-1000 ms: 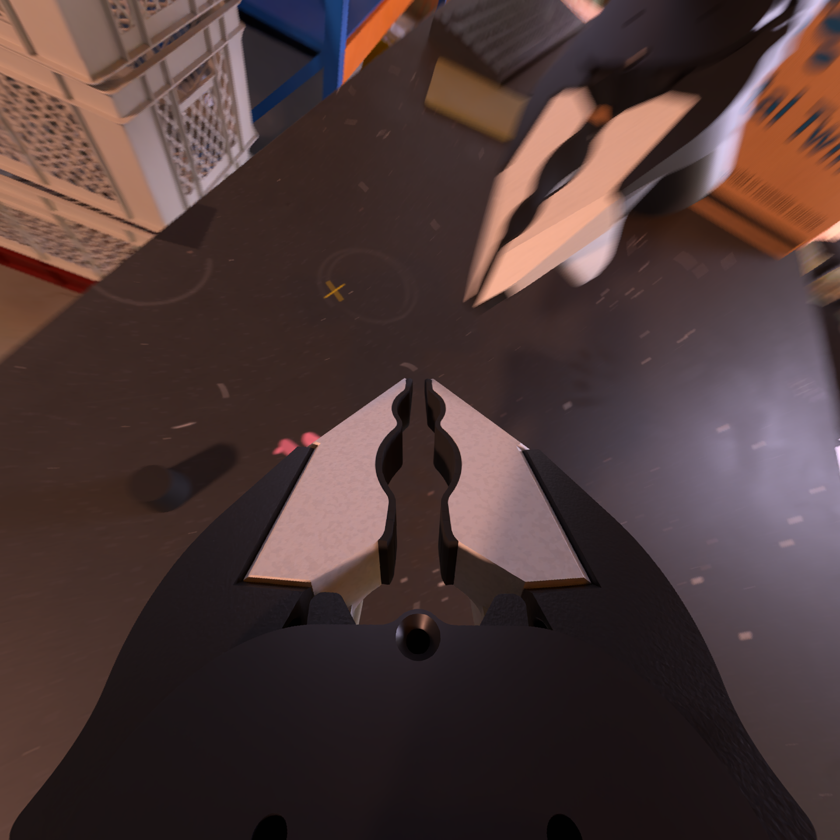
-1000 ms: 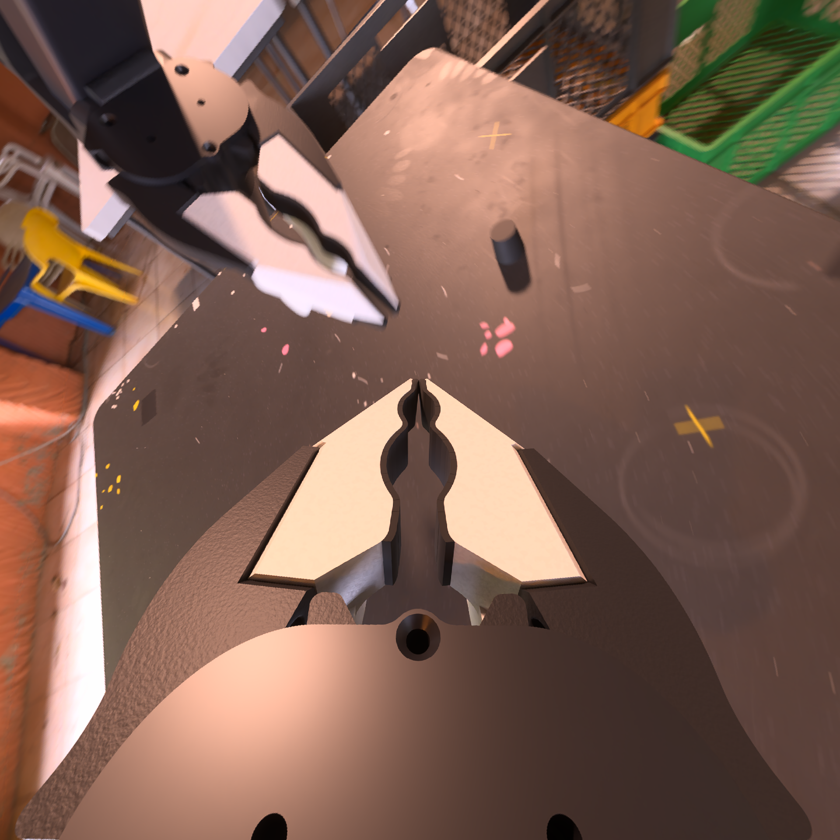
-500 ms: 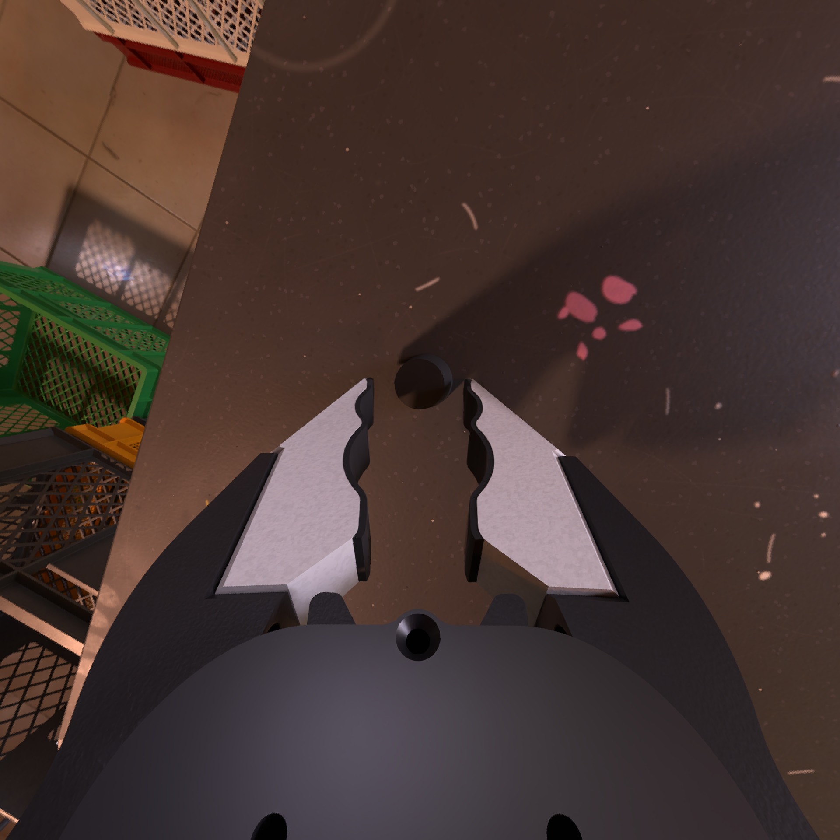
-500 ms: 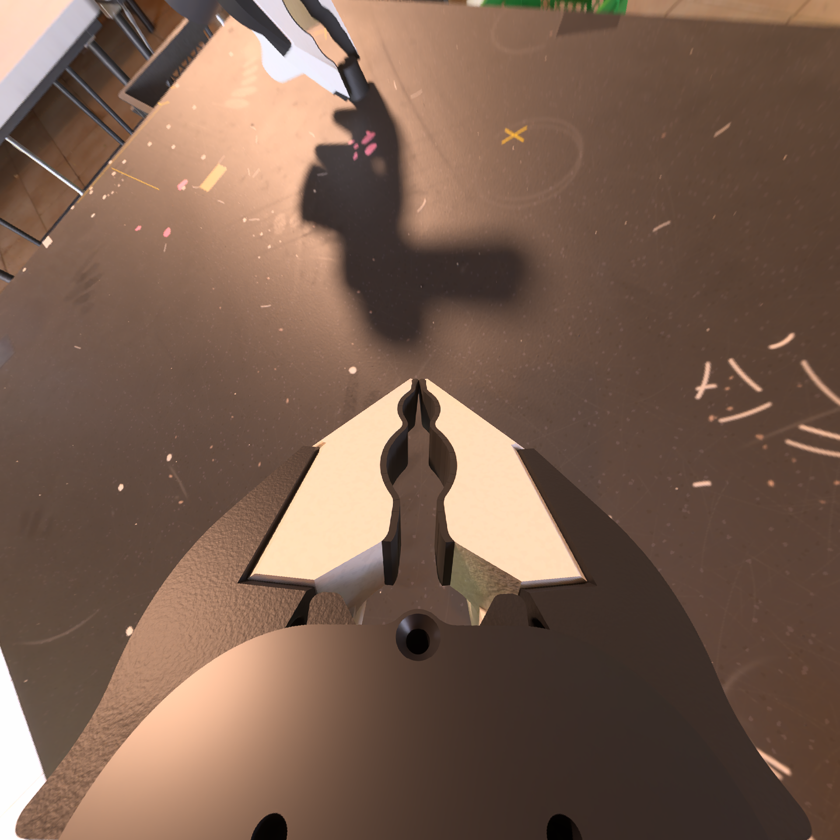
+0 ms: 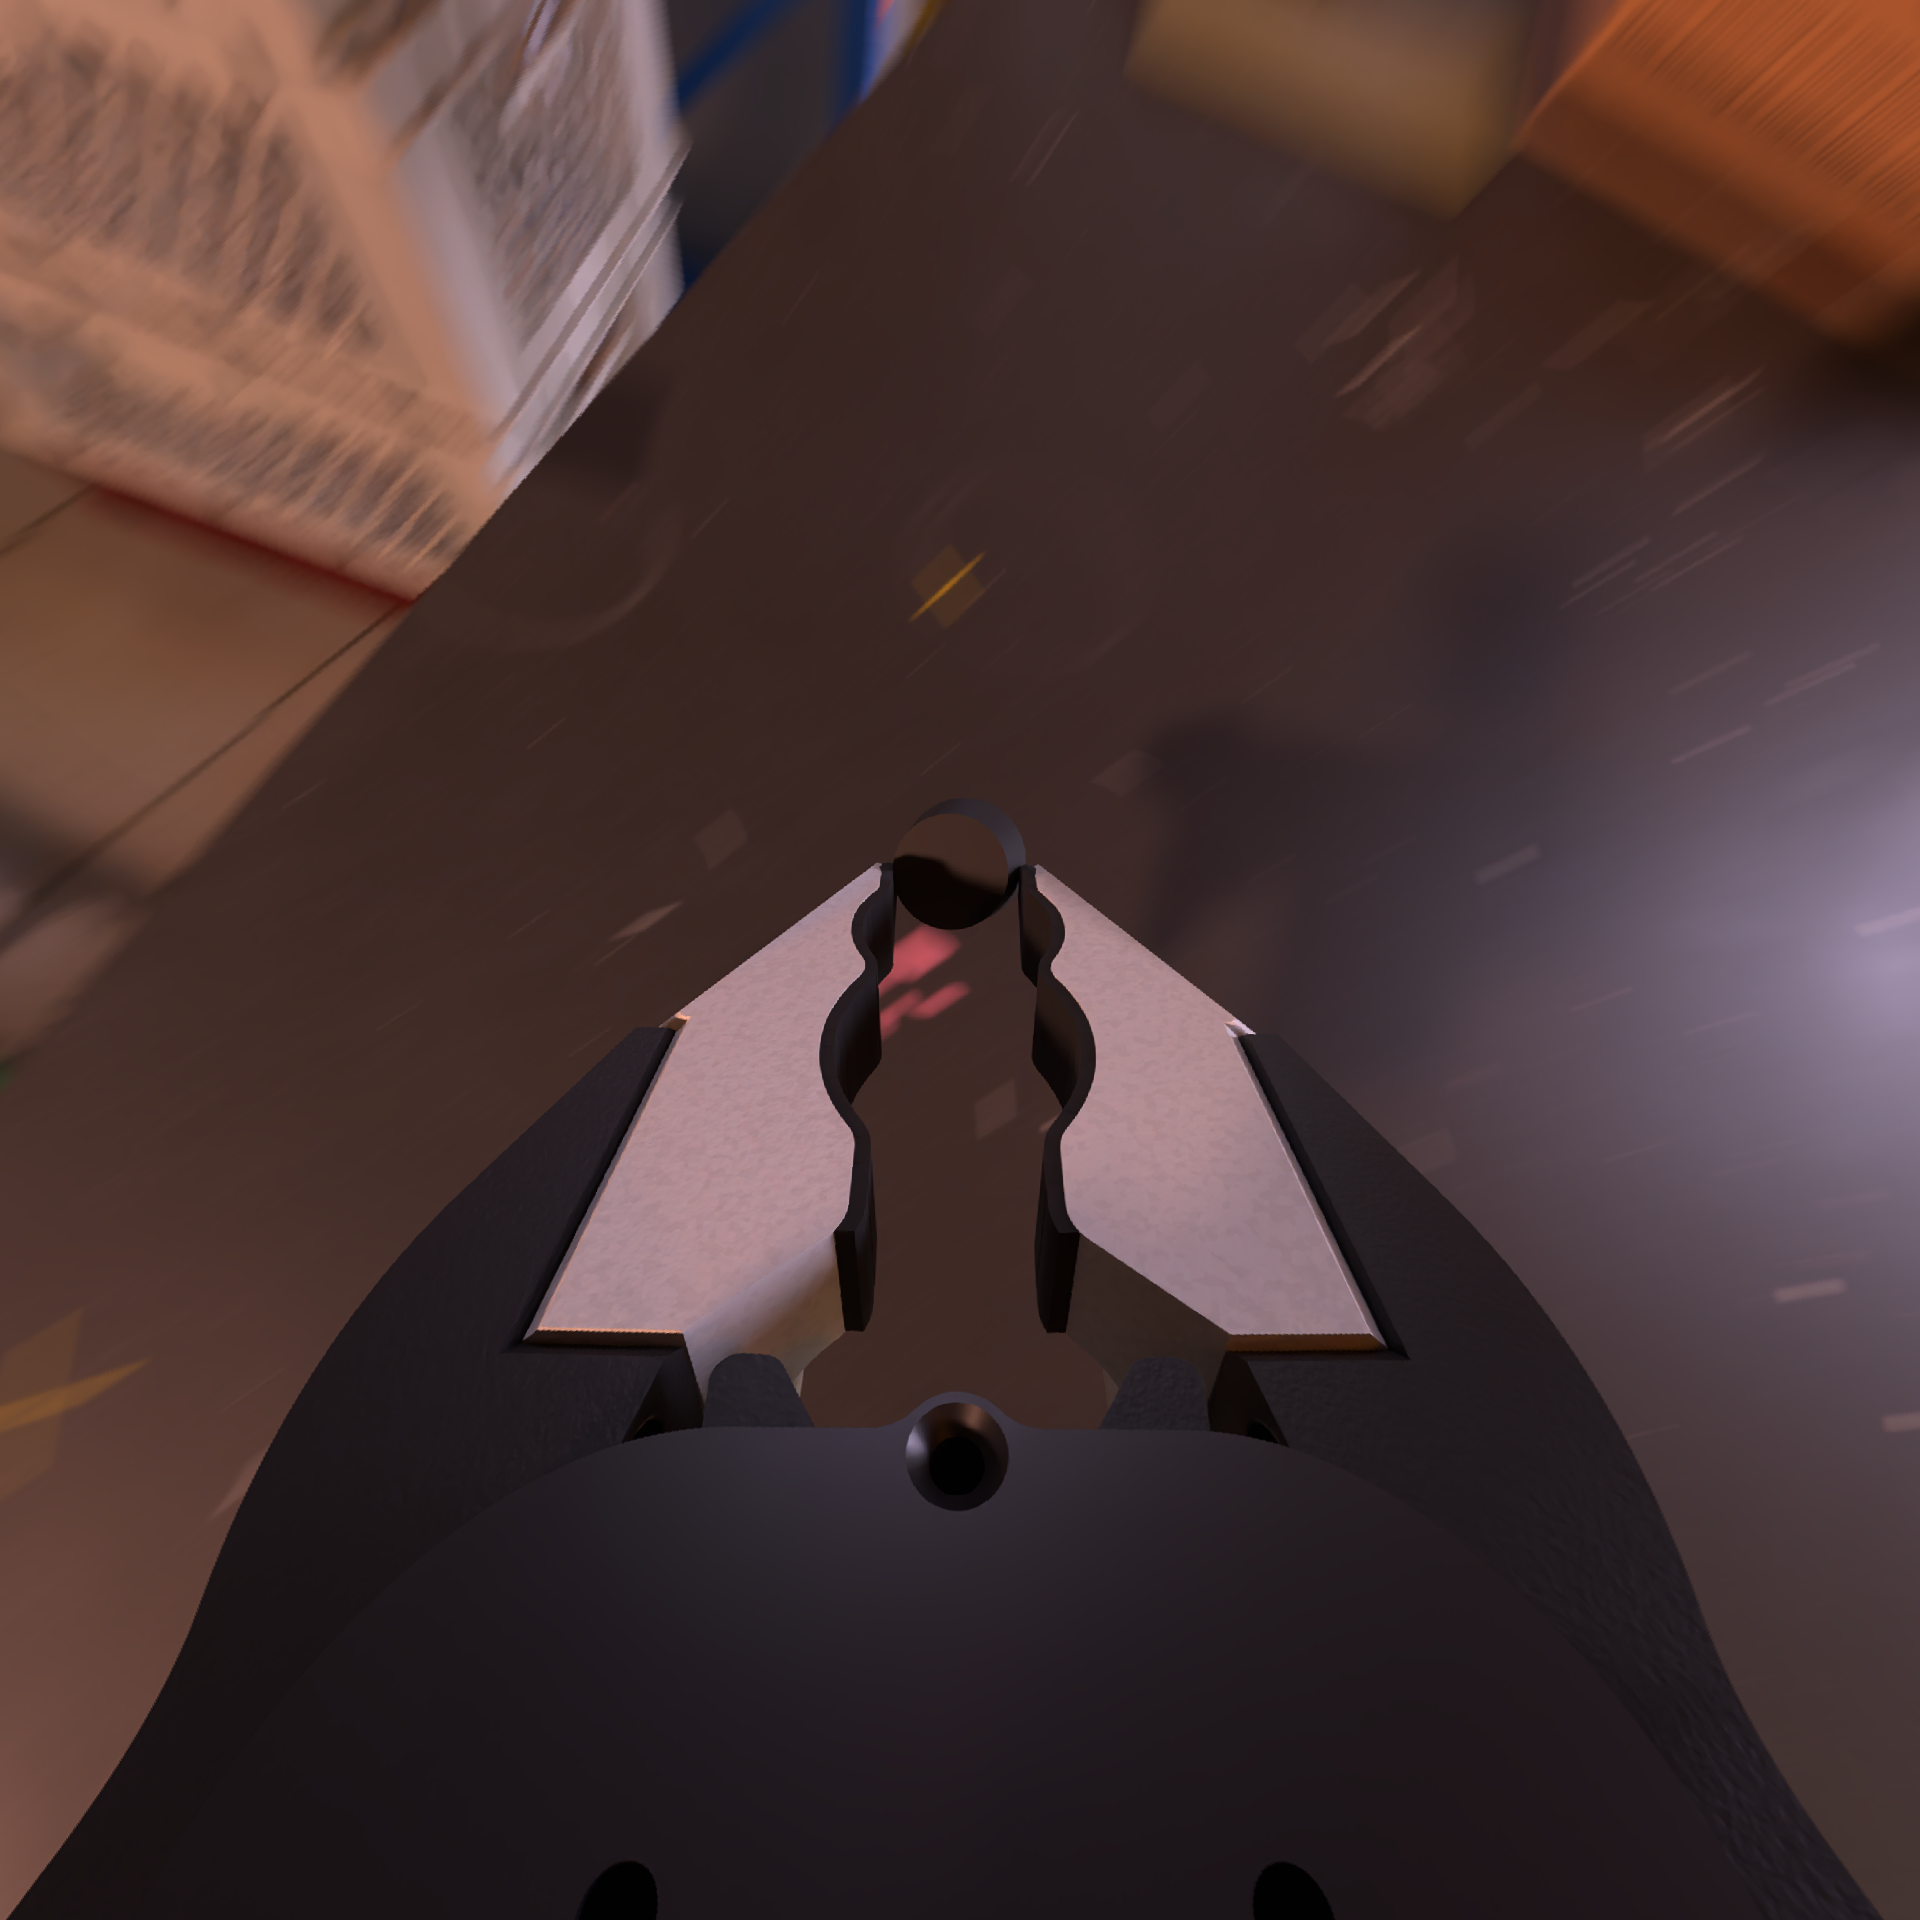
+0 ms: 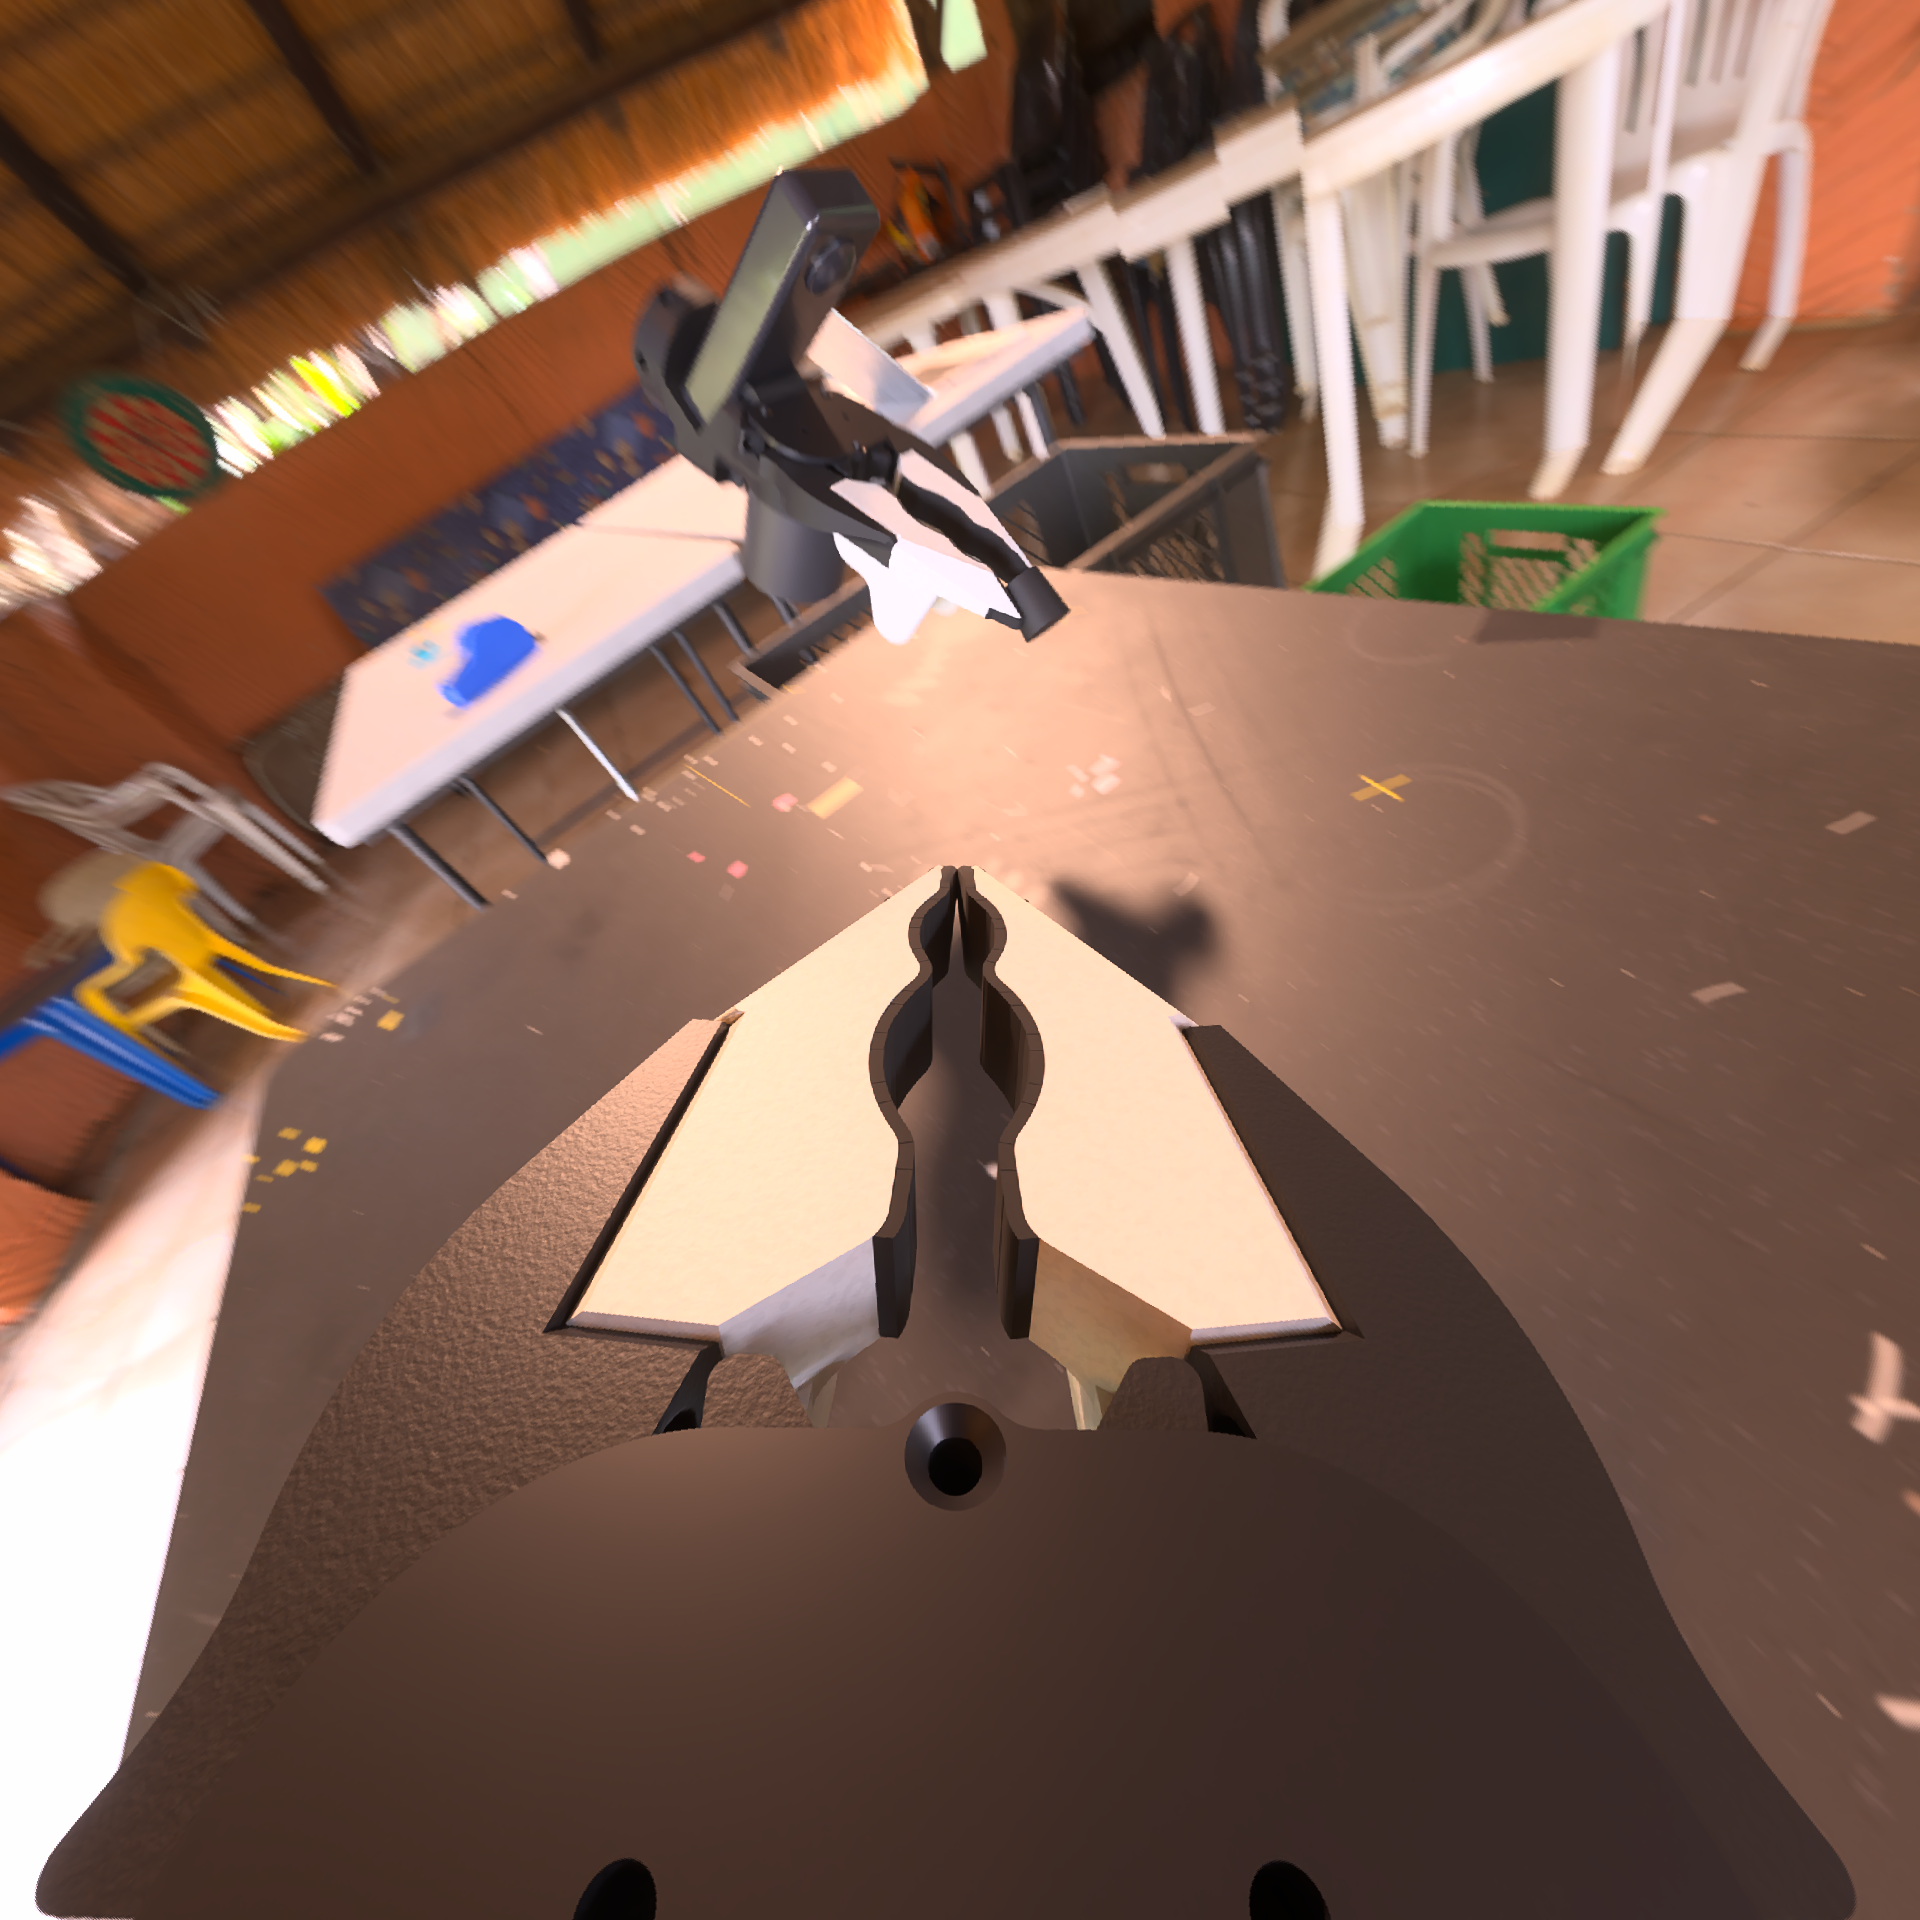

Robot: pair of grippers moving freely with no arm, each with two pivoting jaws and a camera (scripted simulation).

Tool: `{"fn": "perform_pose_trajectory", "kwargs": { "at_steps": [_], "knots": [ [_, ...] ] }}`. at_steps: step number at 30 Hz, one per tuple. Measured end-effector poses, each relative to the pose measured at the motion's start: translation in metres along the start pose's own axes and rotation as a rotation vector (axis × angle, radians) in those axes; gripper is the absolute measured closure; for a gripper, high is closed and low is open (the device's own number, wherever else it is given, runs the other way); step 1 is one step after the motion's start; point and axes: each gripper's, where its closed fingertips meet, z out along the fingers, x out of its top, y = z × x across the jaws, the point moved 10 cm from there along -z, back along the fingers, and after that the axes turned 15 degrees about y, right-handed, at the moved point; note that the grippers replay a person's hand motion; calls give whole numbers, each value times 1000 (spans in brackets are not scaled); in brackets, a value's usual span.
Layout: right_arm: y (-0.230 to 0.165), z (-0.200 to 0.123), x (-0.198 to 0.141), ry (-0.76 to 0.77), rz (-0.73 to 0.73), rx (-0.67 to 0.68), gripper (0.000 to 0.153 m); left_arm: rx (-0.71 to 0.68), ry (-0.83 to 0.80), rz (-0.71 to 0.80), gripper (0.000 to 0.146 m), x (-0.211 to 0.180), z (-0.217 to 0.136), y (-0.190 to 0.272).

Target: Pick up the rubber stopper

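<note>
While the right hand-held gripper (image 6: 958,883) idles closed and empty, the left hand-held gripper (image 5: 956,883) grips the black rubber stopper (image 5: 954,871), lifted clear above the dark surface (image 6: 1558,1039); pickup looks essentially done.

In the left wrist view, motion blur smears the pale crates (image 5: 260,260), the orange box (image 5: 1745,145) and the specks on the worktop (image 5: 1351,623). The stopper (image 5: 954,878) shows only its round end; its sides sit behind the left tool's (image 5: 954,883) fingertips. In the right wrist view, the left edge is blurred, the yellow chair (image 6: 166,956) included, and the far stopper (image 6: 1039,603) is too small for detail.
</note>
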Motion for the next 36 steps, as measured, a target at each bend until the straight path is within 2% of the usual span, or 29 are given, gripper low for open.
{"fn": "perform_pose_trajectory", "kwargs": {
  "at_steps": [2,4,7,9,12,16,18,29,36],
  "knots": [
    [-3,3,5,56,60,57,153,-187,245,-142,123,17,0,40],
    [-7,6,9,123,131,112,153,-349,411,-248,123,28,9,86],
    [-15,11,11,198,258,255,153,-542,549,-378,123,33,28,137],
    [-19,11,11,225,300,312,153,-604,600,-478,123,31,42,156],
    [-22,8,11,249,298,259,153,-612,624,-564,123,25,61,173],
    [-28,3,13,221,171,66,153,-573,651,-671,123,18,80,189],
    [-30,2,14,208,151,25,153,-555,656,-704,123,14,87,193],
    [-20,-4,-2,121,192,-47,153,-489,658,-807,123,-3,101,200],
    [-16,-4,-4,112,227,-75,153,-495,640,-769,123,-4,104,204]
  ]
}}
